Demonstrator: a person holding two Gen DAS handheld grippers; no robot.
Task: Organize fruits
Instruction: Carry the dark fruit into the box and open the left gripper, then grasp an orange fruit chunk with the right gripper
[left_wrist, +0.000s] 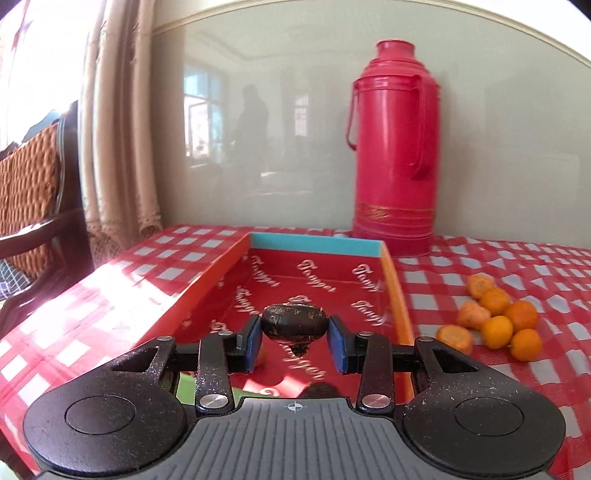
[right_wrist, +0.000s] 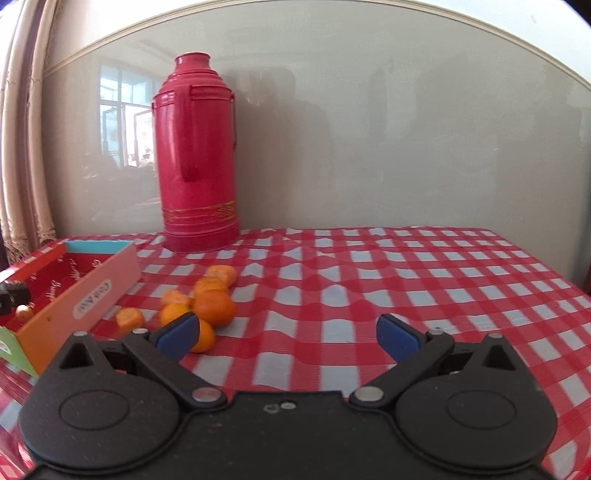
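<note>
My left gripper (left_wrist: 294, 338) is shut on a dark brown-black round fruit (left_wrist: 294, 322) and holds it above the open red box (left_wrist: 325, 275). Several small oranges (left_wrist: 495, 320) lie in a cluster on the checked cloth to the right of the box. In the right wrist view the same oranges (right_wrist: 210, 301) lie just ahead and left of my right gripper (right_wrist: 286, 338), which is open and empty above the cloth. One small orange (right_wrist: 24, 313) lies inside the box (right_wrist: 88, 295), near a bit of the left gripper.
A tall red thermos (left_wrist: 391, 155) stands behind the box against the glossy wall; it also shows in the right wrist view (right_wrist: 197, 158). A red and white checked cloth (right_wrist: 406, 280) covers the table. A wooden chair (left_wrist: 33, 206) and curtain stand at the left.
</note>
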